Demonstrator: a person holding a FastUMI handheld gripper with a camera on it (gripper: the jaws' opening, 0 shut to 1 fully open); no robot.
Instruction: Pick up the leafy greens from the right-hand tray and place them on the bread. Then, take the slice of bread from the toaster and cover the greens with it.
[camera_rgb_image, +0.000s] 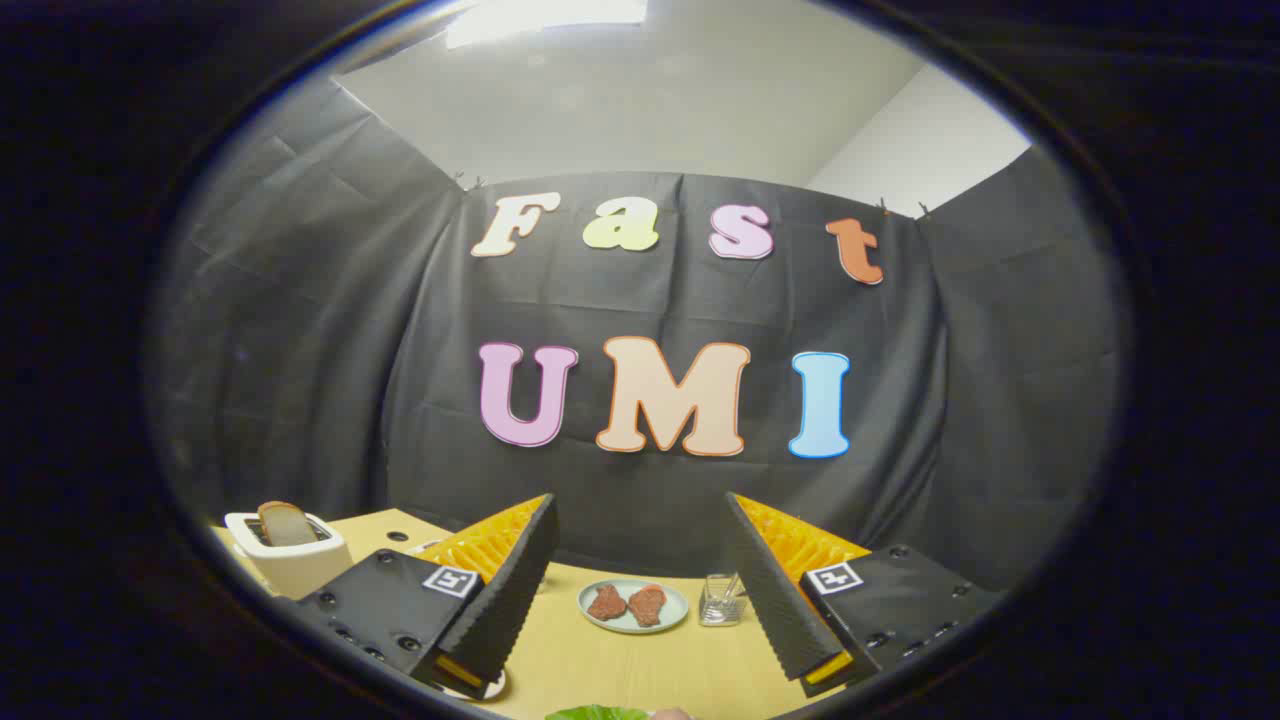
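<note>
Pale yellow wood is making up the table (620, 665), the largest thing under the gripper (640, 600), and it is running away toward the black cloth wall. The gripper's two fingers are standing wide apart with nothing between them, so the jaws are open and holding nothing.

The relation that matters is this: the leafy greens (598, 713) are lying below and nearer than the fingertips, roughly on the midline between the two fingers, showing as no more than a green edge. By my judgement the coming move is calling for a tilt down and a drop toward them, not a reach forward. Their long axis cannot be told from so small a sliver, and the tray under them and the bread they belong on are too hidden to place.

Off to the left, beyond the left finger, a white toaster (290, 560) is standing with a slice of bread (285, 522) poking upright out of its slot, well apart from the greens.

Ahead between the fingers a pale plate (682, 608) is carrying two brown meat pieces (628, 604), and just beside it to the right a small clear glass holder (720, 600) is standing. Neither is lying in the path down to the greens, as far as I can judge.
</note>
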